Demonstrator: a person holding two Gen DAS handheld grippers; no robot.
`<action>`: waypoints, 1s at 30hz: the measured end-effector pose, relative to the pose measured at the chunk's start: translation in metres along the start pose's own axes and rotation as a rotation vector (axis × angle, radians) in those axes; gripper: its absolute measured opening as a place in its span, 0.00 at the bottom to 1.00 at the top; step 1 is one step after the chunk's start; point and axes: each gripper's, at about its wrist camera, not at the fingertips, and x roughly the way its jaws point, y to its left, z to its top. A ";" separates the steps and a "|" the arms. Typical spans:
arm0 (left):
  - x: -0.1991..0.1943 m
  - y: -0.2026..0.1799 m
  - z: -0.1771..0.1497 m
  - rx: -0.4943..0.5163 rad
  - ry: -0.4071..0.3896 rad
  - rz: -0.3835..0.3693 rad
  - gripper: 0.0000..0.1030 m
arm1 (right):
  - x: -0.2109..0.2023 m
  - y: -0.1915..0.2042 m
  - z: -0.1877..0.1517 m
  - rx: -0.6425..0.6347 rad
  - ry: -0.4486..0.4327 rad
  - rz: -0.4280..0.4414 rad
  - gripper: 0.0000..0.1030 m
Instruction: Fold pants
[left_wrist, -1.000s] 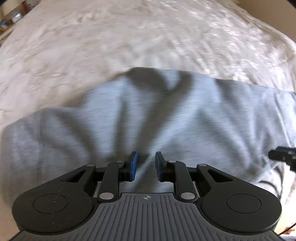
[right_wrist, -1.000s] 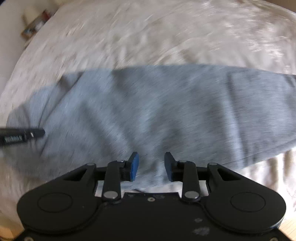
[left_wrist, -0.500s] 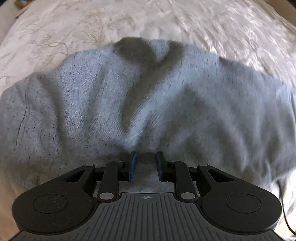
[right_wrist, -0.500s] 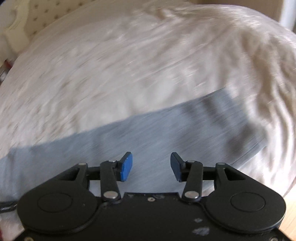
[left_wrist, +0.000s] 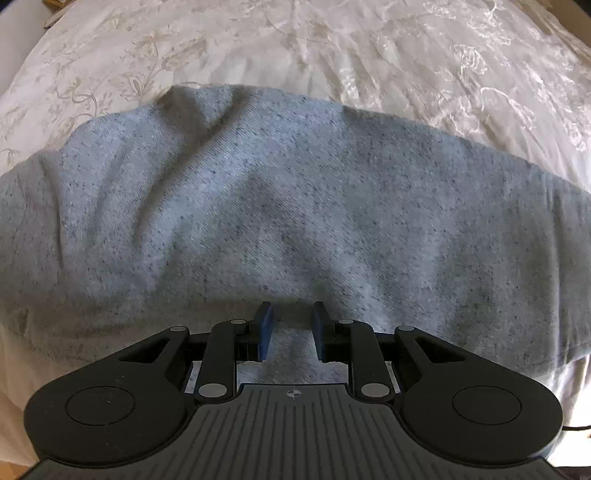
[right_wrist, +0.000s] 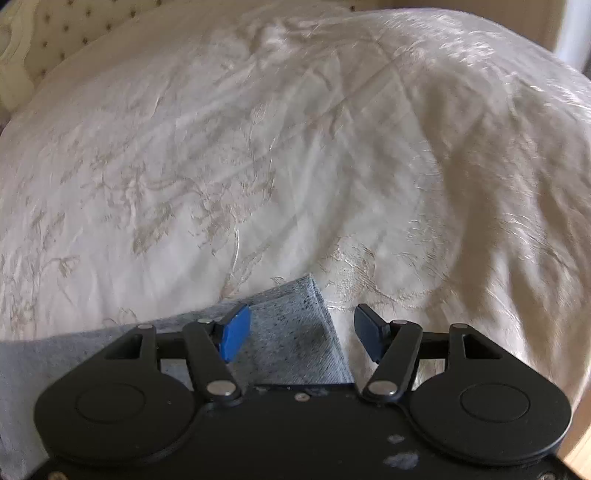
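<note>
Left claw (left_wrist: 288, 330): narrow gap between its blue pads, a ridge of grey cloth running up between them; I cannot tell whether the pads pinch it or only straddle it
Right claw (right_wrist: 301, 334): jaws opening, pads well apart; the leg end lies between and below them, touching neither pad, so nothing is held
Pants (left_wrist: 295, 221): grey knit, spread across the bed in one long band, wrinkled toward the left of the left view
Hem (right_wrist: 317, 325): the cuff corner, layers stacked, sits just under the right claw, nearer its left pad
Bed (right_wrist: 258, 166): cream embroidered cover, soft and creased, under everything
Stage: judged as an early step, the leg end about to be taken for a fold toward the other end
Risk, partial grab: the hem lies off-centre in the right claw, so closing here could catch only the top layer and the lower one would trail
Risk, cover: pads pushed too deep could pinch the bed cover with the cloth and drag it
Risk, anchor: if the left claw does not truly hold, the whole band could slide when the right pulls
Risk, wrinkles: folding over the left-side creases would lock them in
</note>
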 end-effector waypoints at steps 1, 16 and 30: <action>0.001 -0.002 0.001 -0.003 0.005 0.004 0.21 | 0.004 -0.001 0.002 -0.006 0.009 0.009 0.63; -0.003 -0.014 0.016 0.014 0.018 0.018 0.21 | 0.010 -0.003 0.006 -0.005 0.001 0.064 1.00; -0.013 0.027 0.057 -0.033 -0.054 0.042 0.21 | 0.033 0.022 0.008 -0.053 0.131 0.141 0.12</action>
